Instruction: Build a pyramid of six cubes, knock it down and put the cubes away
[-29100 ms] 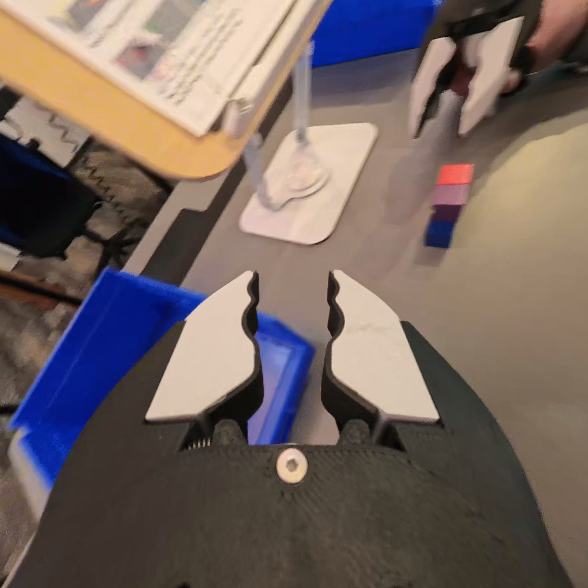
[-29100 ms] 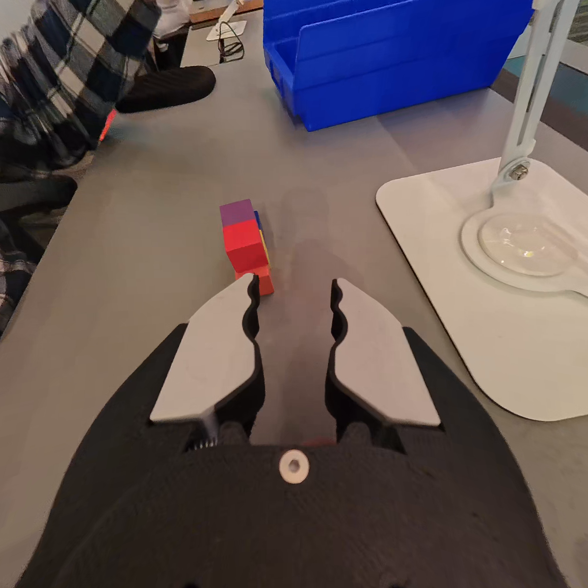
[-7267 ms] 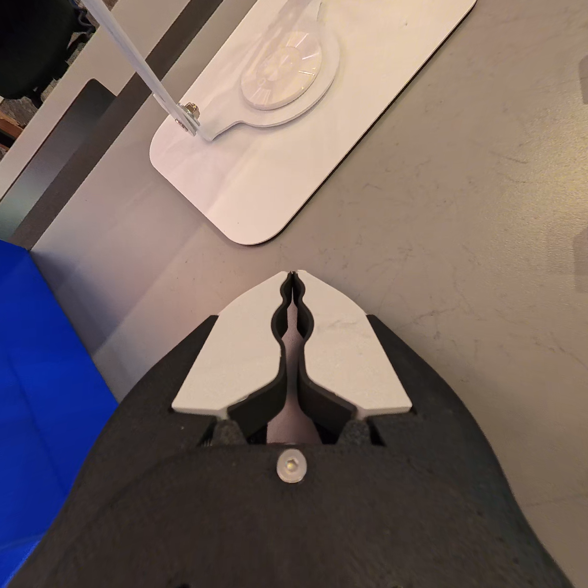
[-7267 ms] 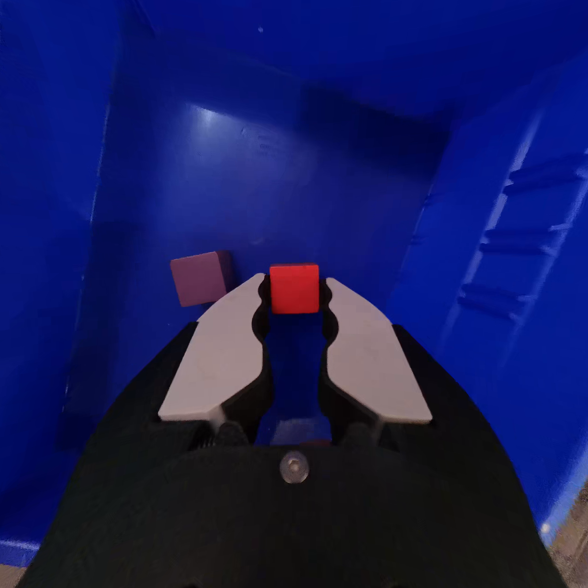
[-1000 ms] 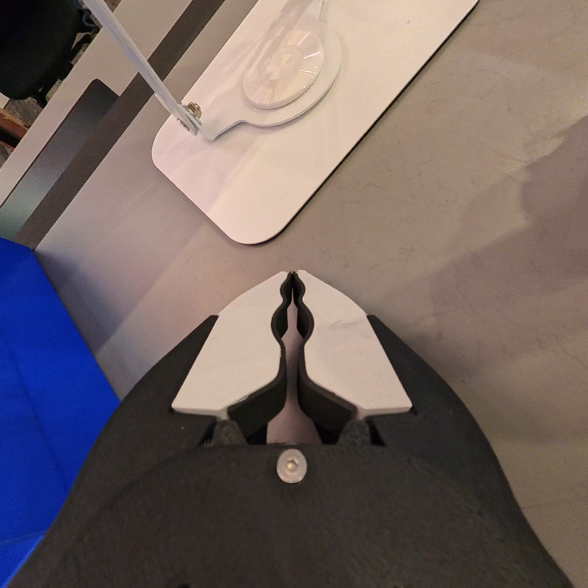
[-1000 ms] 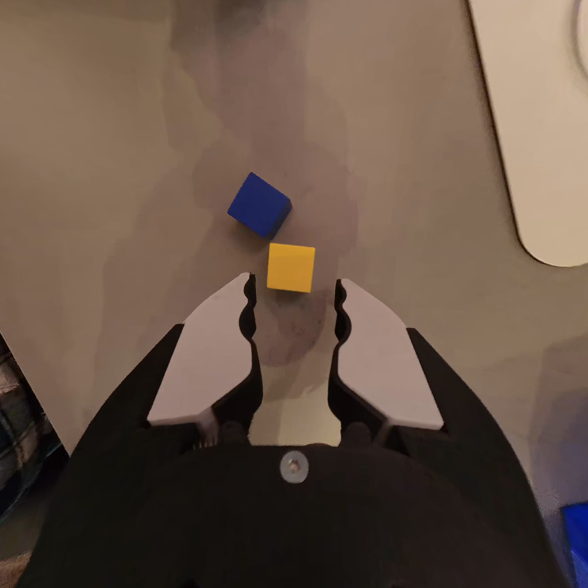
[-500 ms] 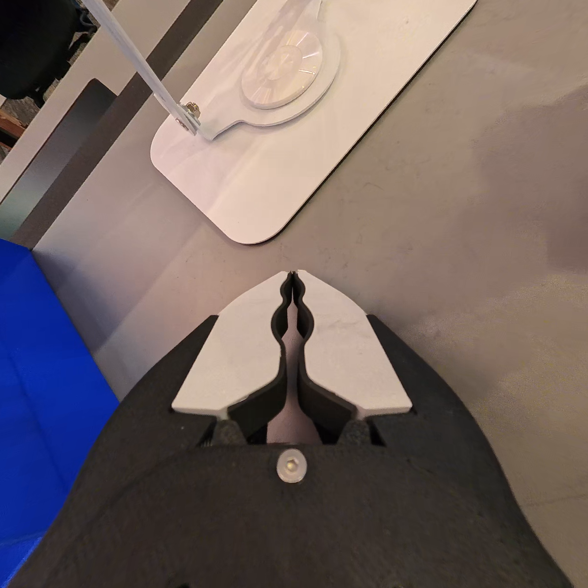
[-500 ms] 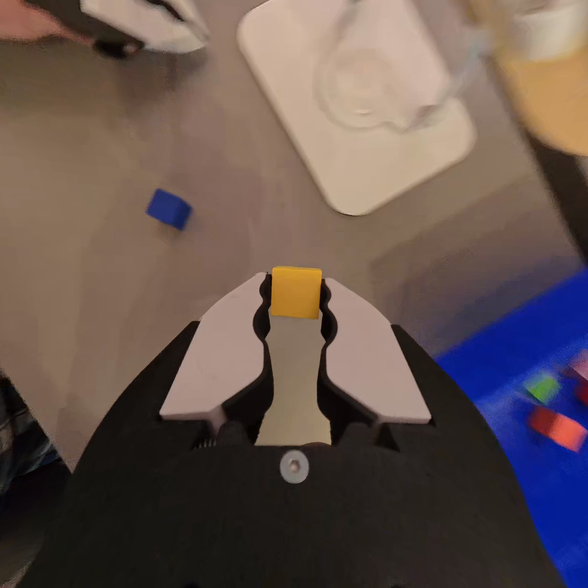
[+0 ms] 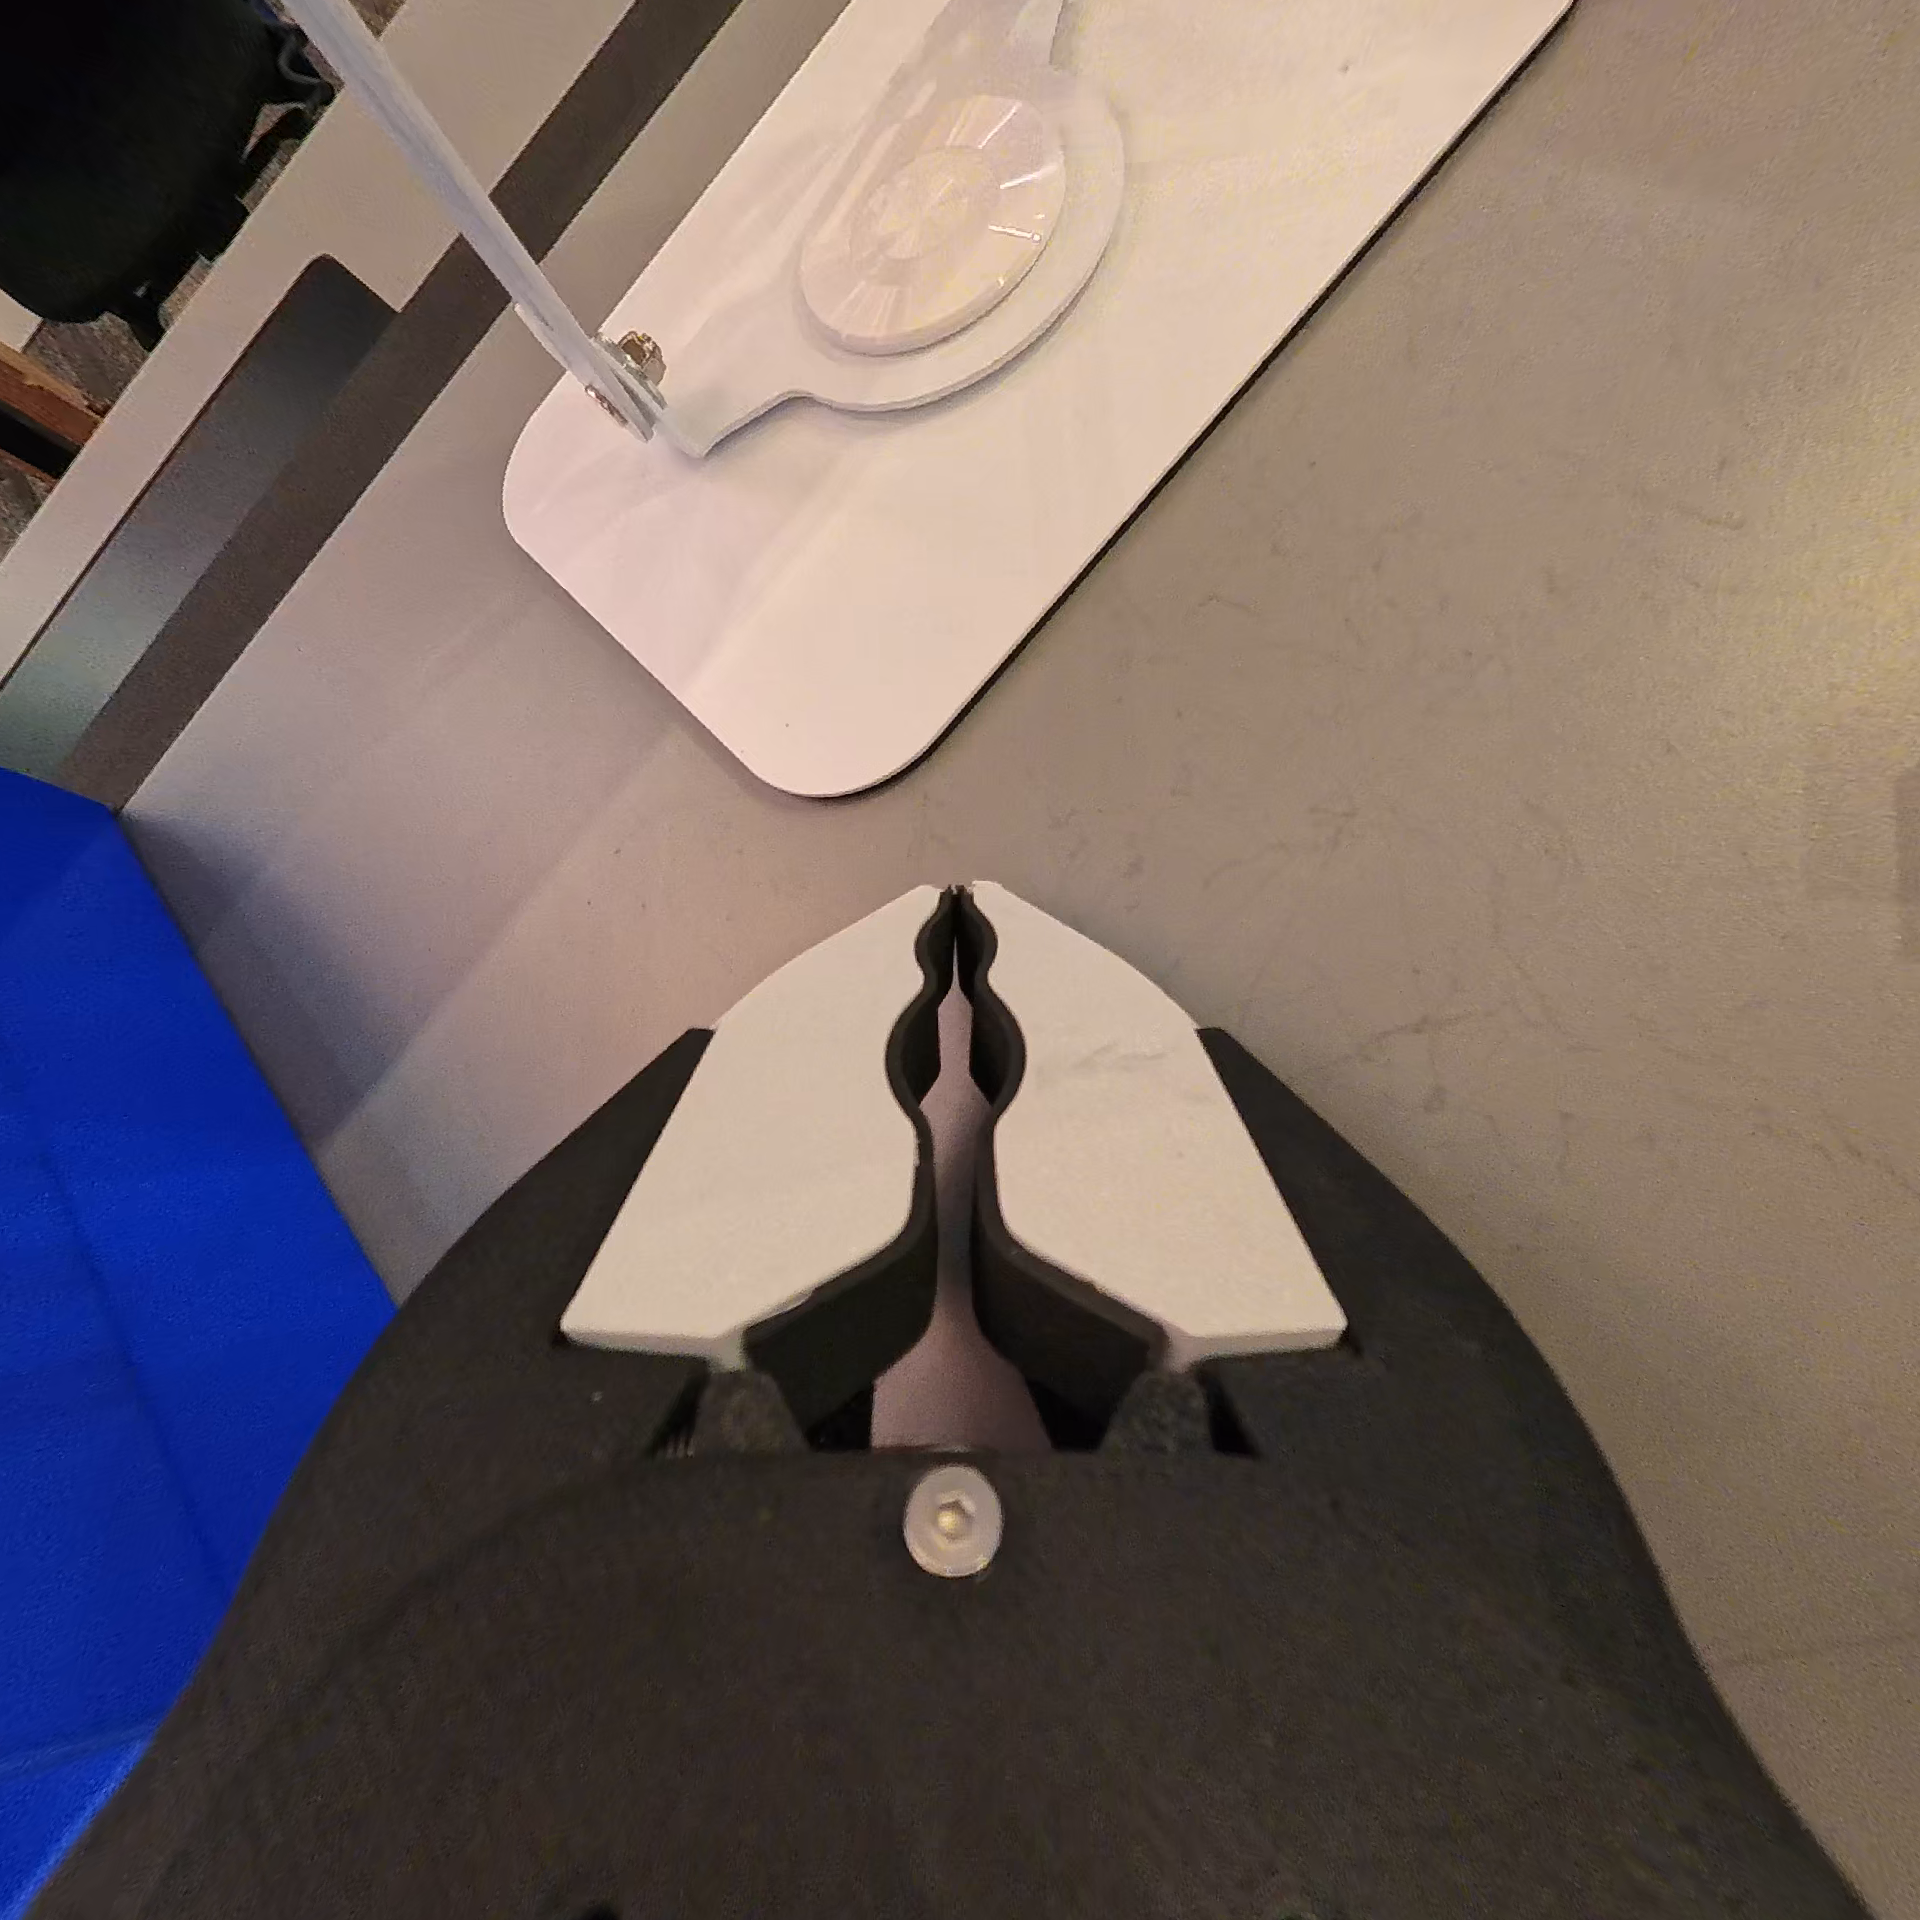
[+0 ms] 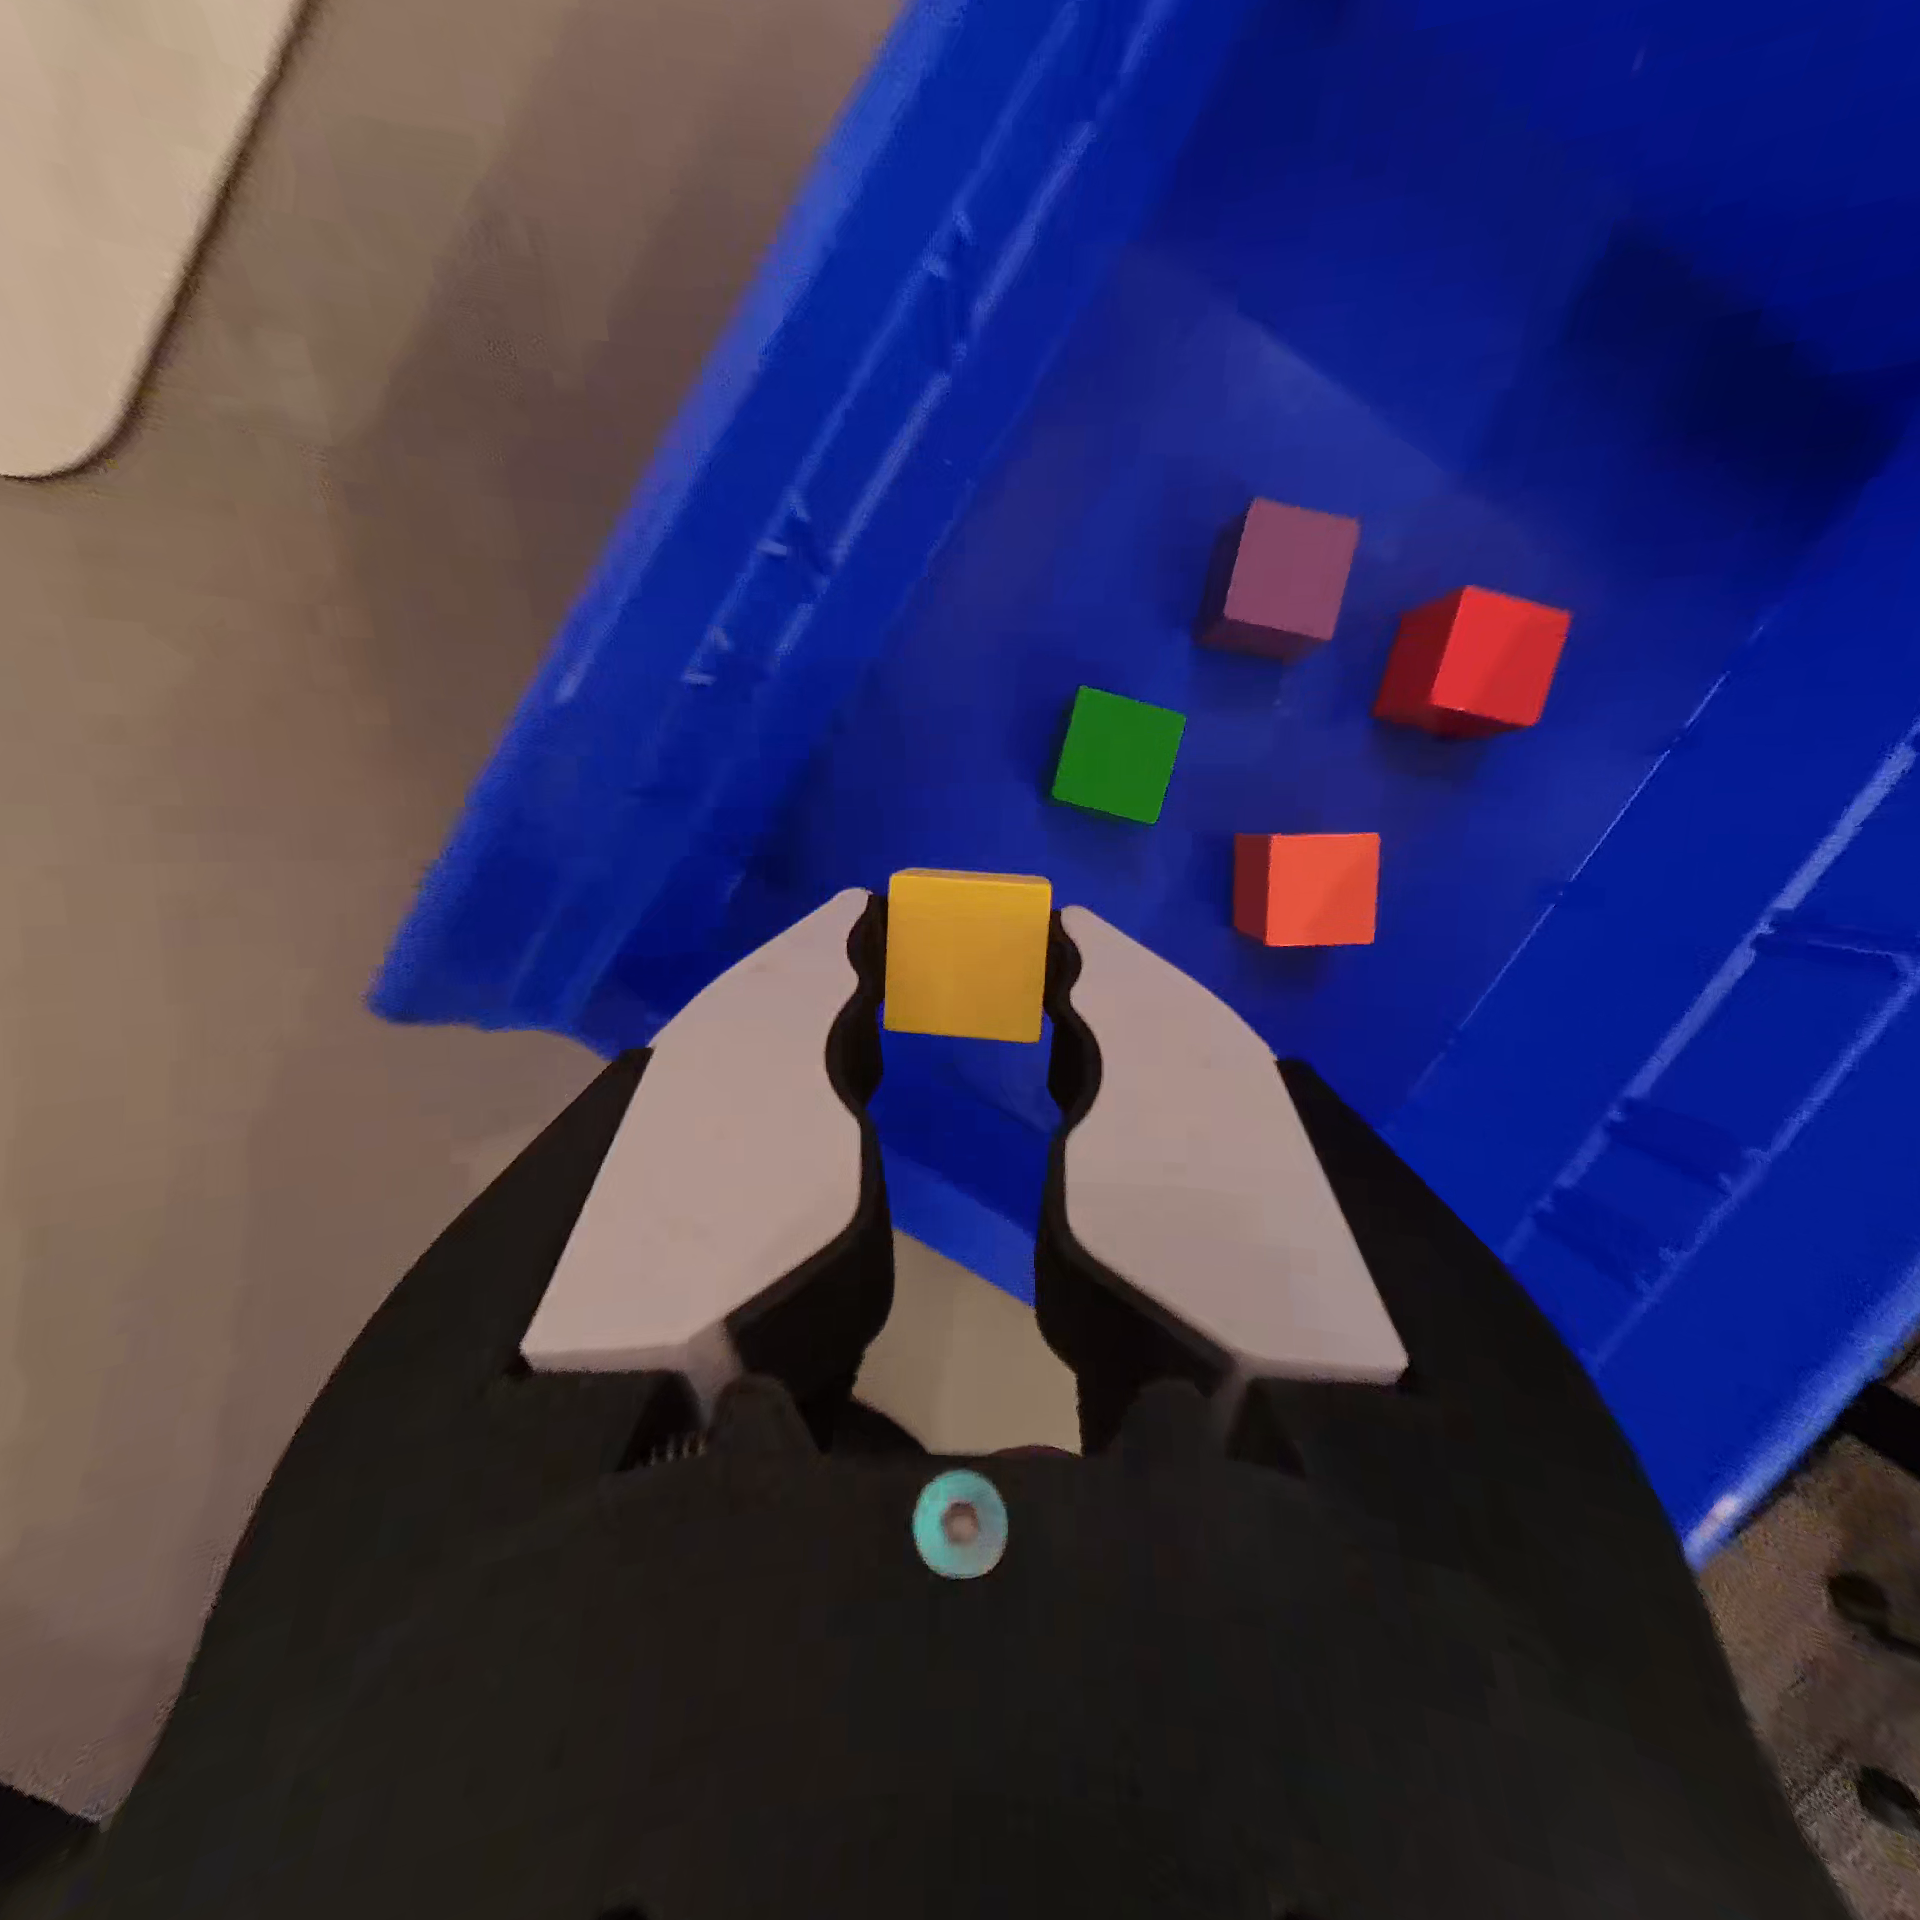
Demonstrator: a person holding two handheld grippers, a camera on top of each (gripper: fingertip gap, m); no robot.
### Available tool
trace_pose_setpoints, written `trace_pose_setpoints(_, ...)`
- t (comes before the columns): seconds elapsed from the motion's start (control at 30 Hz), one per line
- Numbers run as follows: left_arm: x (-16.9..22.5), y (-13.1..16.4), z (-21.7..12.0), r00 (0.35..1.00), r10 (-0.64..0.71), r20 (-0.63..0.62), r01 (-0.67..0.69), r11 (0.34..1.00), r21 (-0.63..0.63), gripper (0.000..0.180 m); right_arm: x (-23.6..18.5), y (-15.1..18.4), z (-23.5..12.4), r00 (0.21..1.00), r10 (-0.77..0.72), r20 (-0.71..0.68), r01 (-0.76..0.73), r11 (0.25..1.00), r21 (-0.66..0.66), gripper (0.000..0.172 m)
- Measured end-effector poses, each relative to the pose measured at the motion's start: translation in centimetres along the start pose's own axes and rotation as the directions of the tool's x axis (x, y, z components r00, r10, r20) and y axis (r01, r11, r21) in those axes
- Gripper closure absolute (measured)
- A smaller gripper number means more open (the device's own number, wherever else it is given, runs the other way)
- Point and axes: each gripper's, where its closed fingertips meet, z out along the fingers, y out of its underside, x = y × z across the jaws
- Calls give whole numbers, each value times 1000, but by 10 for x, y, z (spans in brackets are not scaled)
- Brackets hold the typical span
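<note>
matt desk, glossy plastic bin, smooth painted cubes

the grey desk (image 9: pixel 1455 727) looks matt and faintly mottled; the white stand base (image 9: pixel 852 540) is smooth with a soft sheen; the blue bin (image 10: pixel 1143 312) is shiny moulded plastic; the yellow cube (image 10: pixel 966 956) has a smooth, painted-looking face.

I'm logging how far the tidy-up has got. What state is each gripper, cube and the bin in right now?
Left gripper: shut, nothing in it.
Right gripper: shut on the yellow cube, over the blue bin.
Purple cube, red cube, green cube, orange cube: lying apart in the bin.
</note>
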Motion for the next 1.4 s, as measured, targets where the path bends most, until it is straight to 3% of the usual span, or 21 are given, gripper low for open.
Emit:
trace_pose_setpoints(0.37, 0, 0, 0, 1000, -1, 1, 1, 1000, -1, 180, 22, 20, 48, 999, 50, -13, -51, 986, -158, 143)
trace_pose_setpoints(0.5, 0, 0, 0, 1000, -1, 2, 1, 1000, -1, 180, 23, 19, 48, 998, 61, -6, -62, 986, -152, 133)
trace_pose_setpoints(0.6, 0, 0, 0, 1000, -1, 2, 1, 1000, -1, 180, 24, 17, 31, 998, 51, -37, -55, 991, -125, 129)
trace_pose_setpoints(0.7, 0, 0, 0, 1000, -1, 3, 1, 1000, -1, 180, 12, 4, -12, 996, 7, -93, -8, 1000, -6, 133)
trace_pose_setpoints(0.8, 0, 0, 0, 1000, -2, 3, 2, 1000, -2, 180, -44, -13, -64, 992, -110, -58, 118, 981, 152, 134)
trace_pose_setpoints(0.87, 0, 0, 0, 1000, -3, 3, 3, 1000, -2, 180, -101, -21, -85, 964, -265, -3, 259, 938, 231, 134)
trace_pose_setpoints(0.93, 0, 0, 0, 1000, -3, 3, 3, 1000, -2, 180, -167, -23, -90, 899, -430, 88, 389, 873, 294, 133)
trace_pose_setpoints(1.0, 0, 0, 0, 1000, -1, 4, 1, 1000, -1, 180, -228, -19, -82, 786, -598, 156, 528, 781, 333, 133)
trace_pose_setpoints(1.13, 0, 0, 0, 1000, 1, 3, -1, 1000, -1, 180, -315, -4, -39, 457, -863, 214, 779, 504, 372, 128)
trace_pose_setpoints(1.27, 0, 0, 0, 1000, 2, 2, -2, 1000, 0, 180, -353, 5, 0, 239, -928, 285, 872, 334, 358, 125)
trace_pose_setpoints(1.4, 1, 0, 0, 1000, 2, -4, -2, 1000, 1, 180, -359, 5, 29, 156, -933, 325, 921, 256, 293, 126)
